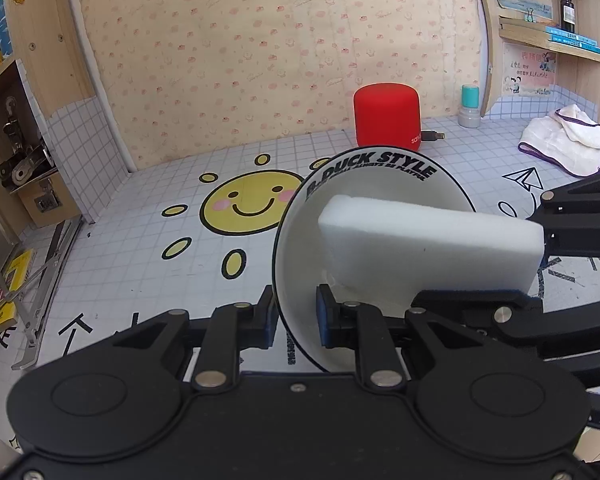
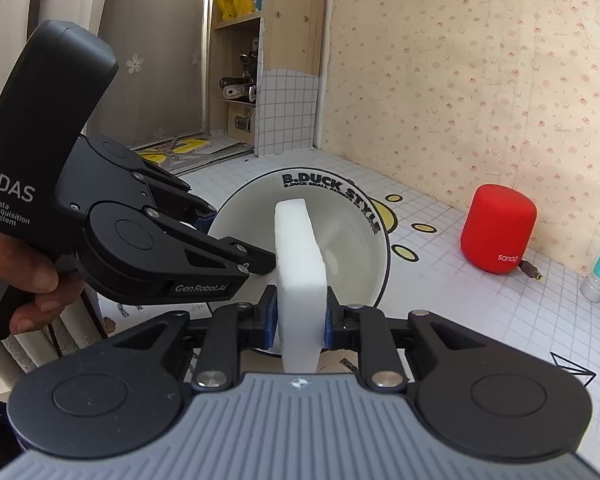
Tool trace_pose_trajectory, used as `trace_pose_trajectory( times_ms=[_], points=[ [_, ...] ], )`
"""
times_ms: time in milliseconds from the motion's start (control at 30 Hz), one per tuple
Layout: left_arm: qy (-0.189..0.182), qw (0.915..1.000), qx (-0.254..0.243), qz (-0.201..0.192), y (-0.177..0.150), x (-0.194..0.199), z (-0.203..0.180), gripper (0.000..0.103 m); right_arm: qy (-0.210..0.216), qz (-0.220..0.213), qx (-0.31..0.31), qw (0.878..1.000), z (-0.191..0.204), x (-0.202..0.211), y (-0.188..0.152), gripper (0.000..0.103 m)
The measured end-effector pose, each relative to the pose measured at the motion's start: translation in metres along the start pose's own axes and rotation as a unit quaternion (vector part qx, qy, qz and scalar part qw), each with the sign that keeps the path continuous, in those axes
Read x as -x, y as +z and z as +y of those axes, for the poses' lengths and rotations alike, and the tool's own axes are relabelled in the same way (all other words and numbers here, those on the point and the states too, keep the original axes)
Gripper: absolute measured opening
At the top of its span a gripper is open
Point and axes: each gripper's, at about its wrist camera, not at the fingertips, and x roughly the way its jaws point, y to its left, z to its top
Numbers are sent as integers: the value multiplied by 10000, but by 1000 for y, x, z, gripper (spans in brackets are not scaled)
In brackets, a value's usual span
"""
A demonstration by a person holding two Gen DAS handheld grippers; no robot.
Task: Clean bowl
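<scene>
The left gripper (image 1: pixel 296 322) pinches the rim of the bowl (image 1: pixel 440 196): one blue pad sits outside the wall, the other inside, and the rim runs straight up between them. So the bowl is tipped on edge in front of these jaws, its white hollow opening toward the right gripper's side and its lettered band curving over the top. It appears held above the table (image 1: pixel 120 248) rather than resting on it, though the lower rim is hidden behind the gripper body.

The right gripper (image 2: pixel 300 314) is clamped on a white sponge (image 2: pixel 300 256), pads pressed to its two broad faces. The sponge's long axis runs forward out of these jaws, straight into the bowl's hollow; its far end lies against or just off the inner wall below the lettering, and contact cannot be told for certain. In the left view the sponge (image 1: pixel 428 240) comes in from the right, crossing the bowl's mouth just above the inner left pad.

That is the relation the coming stroke likely turns on: the sponge's leading end is already inside the bowl, ahead of the right jaws, while the left jaws hold the near rim beside it. A wipe would probably sweep along the inner curve, and the sponge's lower edge sits close to the left inner finger (image 2: pixel 256 260), so a downward pass risks bumping it.
</scene>
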Motion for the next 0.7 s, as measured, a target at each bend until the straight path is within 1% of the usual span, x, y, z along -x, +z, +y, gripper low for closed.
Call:
trace_pose_trajectory(
  times_ms=[33, 133, 167, 200, 233, 300, 400, 433, 467, 500, 567, 633, 700],
  points=[
    [3, 10000, -2, 1, 0, 0, 0, 21, -6, -54, 13, 10000, 0, 1, 1, 24],
    [-15, 10000, 17, 4, 0, 0, 2, 21, 197, -133, -134, 9996, -5, 4, 2, 25],
    [-18, 10000, 24, 8, 0, -1, 2, 21, 216, -147, -182, 9995, -6, 4, 3, 31],
    [-23, 10000, 40, 15, 0, -1, 2, 21, 148, -167, -162, 9996, -6, 5, 3, 37],
    [-28, 10000, 53, 21, 0, -1, 2, 21, 150, -163, -151, 9996, -7, 4, 3, 39],
    [-23, 10000, 47, 24, 0, 0, 2, 21, 155, -151, -131, 9997, -9, 4, 4, 38],
    [-25, 10000, 26, 26, 0, -1, 2, 21, 227, -7, -107, 9997, -9, -1, 3, 37],
    [-34, 10000, 29, 28, 0, -1, 3, 21, 223, -3, -101, 9997, -8, -2, 3, 35],
    [-53, 10000, 46, 34, 0, -1, 4, 21, 217, -1, -96, 9997, -8, -3, 3, 30],
    [-68, 10000, 54, 36, 0, -1, 5, 21, 180, -51, -121, 9998, -8, -2, 3, 30],
    [-87, 9999, 77, 45, -1, -2, 6, 21, 108, -109, -78, 9999, -7, 0, 4, 25],
    [-86, 9999, 92, 55, -1, -2, 6, 22, 5, -117, 20, 9999, -5, 1, 5, 24],
    [-77, 9999, 53, 62, -1, -3, 4, 25, 96, -9, 49, 9999, -4, 0, 5, 24]
  ],
)
